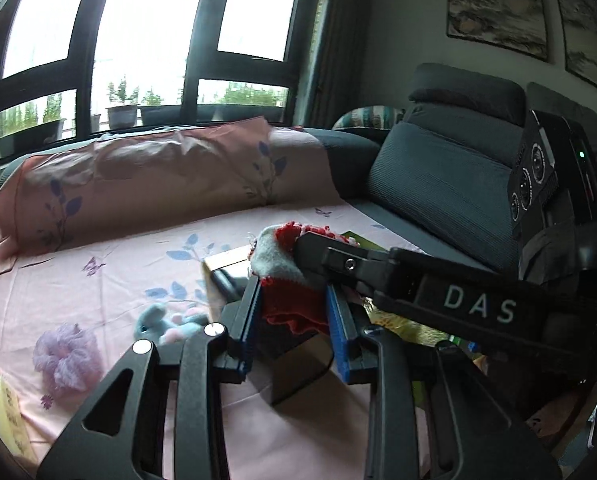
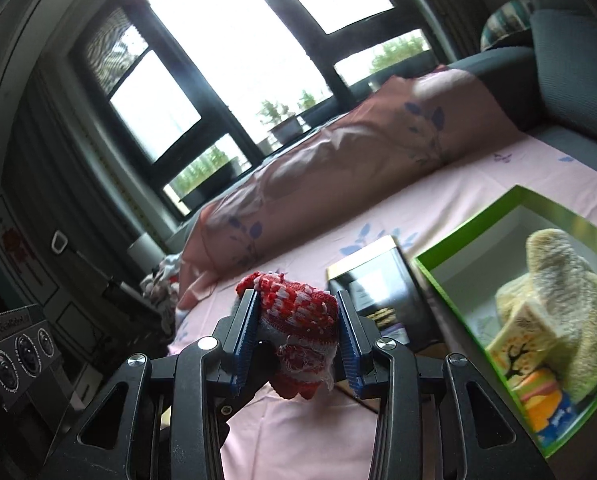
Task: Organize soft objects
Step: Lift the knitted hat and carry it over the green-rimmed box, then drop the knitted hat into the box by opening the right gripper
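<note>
the left gripper [image 1: 294, 312] and the right gripper [image 2: 296, 332] are nearest, both clamped on one red and white knitted sock [image 2: 298, 312], held between them above the pink bed sheet [image 1: 110, 256]. the green box [image 2: 458, 240] already holds pale fuzzy socks [image 2: 570, 292] and small soft blocks. still loose on the bed: a purple yarn flower [image 1: 66, 356] and a small grey-blue plush [image 1: 170, 322]. i judge it partway done.

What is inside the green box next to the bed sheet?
Inside the green box lie cream fuzzy soft items, a small printed carton with a tree picture and a colourful item below. The box bottom under them is mostly covered, so anything beneath stays unseen.
</note>
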`<state>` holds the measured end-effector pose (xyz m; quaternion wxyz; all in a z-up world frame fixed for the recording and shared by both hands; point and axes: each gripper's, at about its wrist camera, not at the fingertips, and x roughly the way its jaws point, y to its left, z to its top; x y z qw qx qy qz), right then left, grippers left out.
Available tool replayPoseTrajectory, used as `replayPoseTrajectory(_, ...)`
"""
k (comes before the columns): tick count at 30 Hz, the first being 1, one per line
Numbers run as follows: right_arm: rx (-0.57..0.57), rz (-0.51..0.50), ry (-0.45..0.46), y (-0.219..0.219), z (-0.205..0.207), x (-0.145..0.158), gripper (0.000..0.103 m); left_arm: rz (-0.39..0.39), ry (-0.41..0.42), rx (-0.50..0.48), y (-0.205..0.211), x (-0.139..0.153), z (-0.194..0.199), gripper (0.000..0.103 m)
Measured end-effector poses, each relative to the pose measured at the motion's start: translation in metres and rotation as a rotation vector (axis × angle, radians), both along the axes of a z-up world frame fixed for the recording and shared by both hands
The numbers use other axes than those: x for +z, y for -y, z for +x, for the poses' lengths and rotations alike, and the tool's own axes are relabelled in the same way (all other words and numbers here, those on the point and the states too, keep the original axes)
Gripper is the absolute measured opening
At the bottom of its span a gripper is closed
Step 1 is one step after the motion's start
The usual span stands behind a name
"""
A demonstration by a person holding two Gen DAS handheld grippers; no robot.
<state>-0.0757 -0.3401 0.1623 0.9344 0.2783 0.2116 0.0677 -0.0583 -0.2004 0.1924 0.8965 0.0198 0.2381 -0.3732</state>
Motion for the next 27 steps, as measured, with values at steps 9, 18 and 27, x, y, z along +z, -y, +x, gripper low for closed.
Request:
replayPoseTrajectory(9,-0.264,0.161,0.017,0.099,-0.043,-0.031,0.04,0.084,-0.072,-0.25,0.113,-0.011,0.001,0.028)
replayPoseTrajectory(18,-0.465,0.319,-0.047,0.162,-0.069,-0.072,0.04,0.113,-0.251,-0.371,0.185,-0.043,0.01,0.028)
replayPoseTrajectory(27,-0.565,0.338,-0.119,0.181,-0.066,-0.091,0.04,0.116,-0.321,-0.353,0.201,-0.058,0.013,0.036)
